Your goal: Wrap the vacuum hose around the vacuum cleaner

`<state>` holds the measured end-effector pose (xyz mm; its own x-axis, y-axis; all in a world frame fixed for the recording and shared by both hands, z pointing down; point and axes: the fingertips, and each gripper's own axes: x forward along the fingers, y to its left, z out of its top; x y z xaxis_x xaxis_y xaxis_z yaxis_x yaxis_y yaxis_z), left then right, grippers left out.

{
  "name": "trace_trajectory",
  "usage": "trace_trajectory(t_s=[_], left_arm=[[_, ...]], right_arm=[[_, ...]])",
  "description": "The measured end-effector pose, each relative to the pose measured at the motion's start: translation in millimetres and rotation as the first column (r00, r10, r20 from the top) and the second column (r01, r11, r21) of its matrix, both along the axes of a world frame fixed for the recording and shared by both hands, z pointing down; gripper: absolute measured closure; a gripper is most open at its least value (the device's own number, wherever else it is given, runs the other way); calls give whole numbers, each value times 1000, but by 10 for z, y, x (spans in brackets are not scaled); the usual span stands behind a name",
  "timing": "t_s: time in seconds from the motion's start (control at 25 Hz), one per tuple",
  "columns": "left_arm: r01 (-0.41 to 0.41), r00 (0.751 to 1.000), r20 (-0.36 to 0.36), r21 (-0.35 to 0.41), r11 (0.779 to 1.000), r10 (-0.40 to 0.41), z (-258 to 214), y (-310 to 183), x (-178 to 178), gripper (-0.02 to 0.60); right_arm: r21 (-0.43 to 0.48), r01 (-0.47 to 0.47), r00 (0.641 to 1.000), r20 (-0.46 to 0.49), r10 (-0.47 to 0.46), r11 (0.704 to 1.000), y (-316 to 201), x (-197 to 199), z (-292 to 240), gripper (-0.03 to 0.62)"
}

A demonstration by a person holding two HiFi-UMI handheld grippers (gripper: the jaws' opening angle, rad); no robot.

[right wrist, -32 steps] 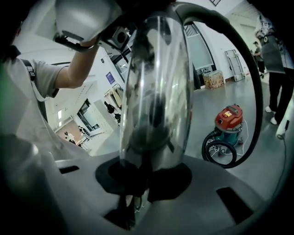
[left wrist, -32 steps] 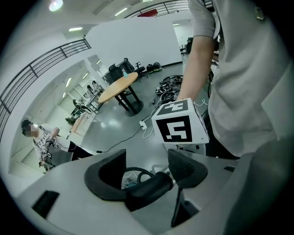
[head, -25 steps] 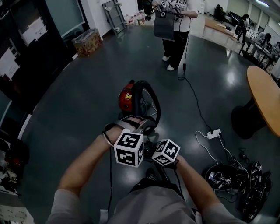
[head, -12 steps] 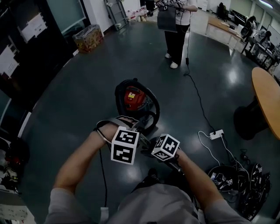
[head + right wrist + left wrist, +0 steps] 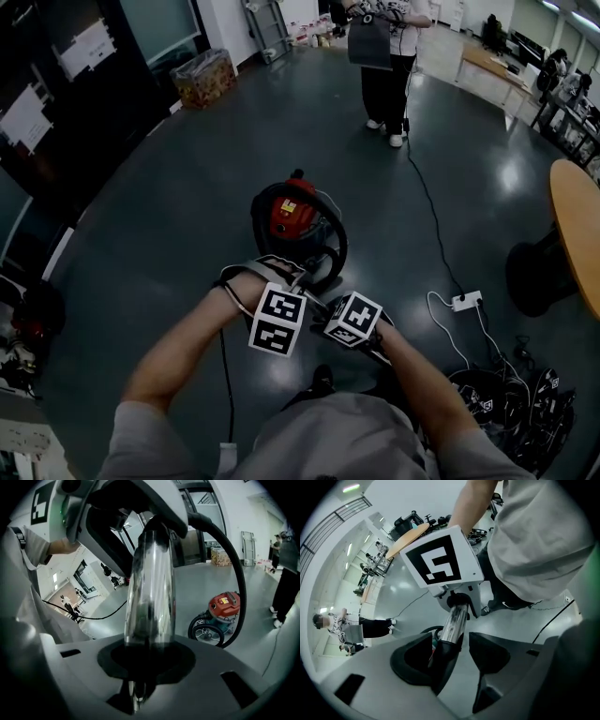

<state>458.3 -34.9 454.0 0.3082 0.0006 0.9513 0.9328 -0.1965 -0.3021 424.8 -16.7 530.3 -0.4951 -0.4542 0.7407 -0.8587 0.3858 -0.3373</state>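
Both lower than before, the right gripper (image 5: pixel 140 667) clamps the chrome wand (image 5: pixel 149 588), the left gripper (image 5: pixel 451 660), jaws just closing, loosely straddles it; open floor (image 5: pixel 169 216) surrounds the vacuum cleaner (image 5: pixel 292 214).

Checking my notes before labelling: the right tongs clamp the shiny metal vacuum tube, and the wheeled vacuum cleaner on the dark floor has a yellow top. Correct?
Not quite: the top of the wheeled vacuum cleaner is red, not yellow, as the right gripper view shows. The right tongs do clamp the shiny metal vacuum tube.
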Motion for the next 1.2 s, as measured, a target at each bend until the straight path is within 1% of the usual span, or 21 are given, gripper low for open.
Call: trace_trajectory(t_s=[0.08,0.2,0.28,0.36,0.56,0.68,0.76,0.84,0.92,1.08,1.2], left_arm=[[-5,999,-33,9,1000,5,7,83,172,351],[-28,999,-40,49,998,30,42,234,415,351],[-21,1000,-11,57,998,21,99,350,530,351],[-7,1000,23,51,999,6,174,473,625,367],[1,999,49,59,998,-4,261,893,985,383],[50,995,87,50,998,-54,324,1135,1159,387],[111,987,117,29,993,-114,394,1254,1240,388],[186,972,145,-8,982,-183,467,1347,1308,389],[262,955,159,-57,963,-251,536,1435,1386,389],[377,923,149,-161,912,-355,673,1588,1508,388],[441,896,156,-214,872,-415,809,1572,1545,388]], right_arm=[[1,9,1000,3,-9,1000,79,119,32,501],[7,24,1000,12,-24,1000,208,319,82,500],[-5,40,999,21,-40,999,345,440,147,500],[-18,58,998,37,-58,998,509,550,204,500],[-4,107,992,73,-106,994,947,911,275,501],[6,143,987,73,-143,990,1207,1106,327,500],[1,180,982,57,-179,984,1356,1239,380,500],[-16,224,974,27,-224,974,1489,1385,440,500],[-37,267,963,-16,-268,963,1603,1550,504,500],[-93,343,932,-92,-351,935,1767,1779,644,501],[-120,386,897,-184,-403,915,1715,1904,727,501]])
